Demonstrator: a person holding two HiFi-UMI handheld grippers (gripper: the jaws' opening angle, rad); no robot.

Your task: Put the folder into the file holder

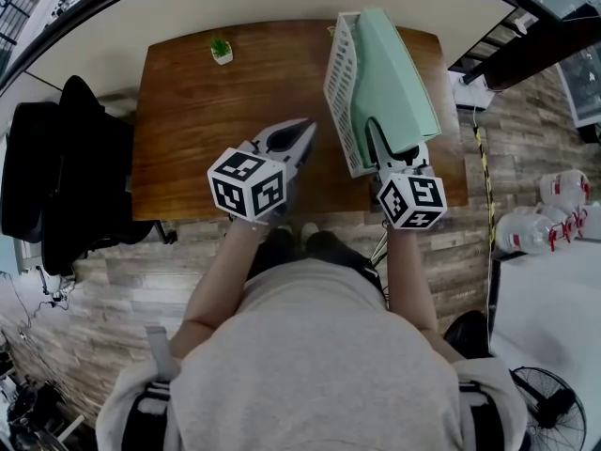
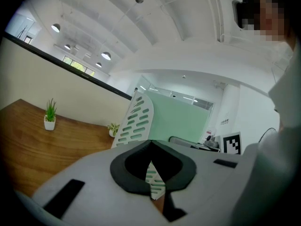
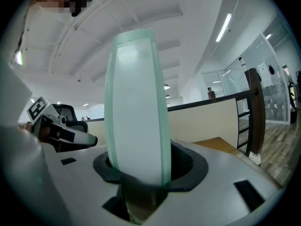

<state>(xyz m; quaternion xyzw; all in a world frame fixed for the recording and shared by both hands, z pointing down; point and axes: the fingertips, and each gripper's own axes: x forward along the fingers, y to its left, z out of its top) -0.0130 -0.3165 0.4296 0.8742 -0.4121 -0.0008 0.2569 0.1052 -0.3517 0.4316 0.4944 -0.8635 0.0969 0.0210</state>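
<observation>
A mint green folder (image 1: 402, 83) stands tilted on the brown table (image 1: 197, 139), against the right side of the white slotted file holder (image 1: 342, 83). My right gripper (image 1: 381, 147) is shut on the folder's near edge. In the right gripper view, the folder's white spine (image 3: 136, 112) rises from between the jaws and fills the middle. My left gripper (image 1: 302, 135) hovers over the table left of the holder, jaws shut on nothing. The left gripper view shows the holder (image 2: 136, 119) with the folder (image 2: 183, 121) behind it.
A small potted plant (image 1: 222, 51) sits at the table's far edge. A black office chair (image 1: 56, 177) stands left of the table. Large water bottles (image 1: 554, 214) and a floor fan (image 1: 549, 402) are on the right. The person's feet are at the table's near edge.
</observation>
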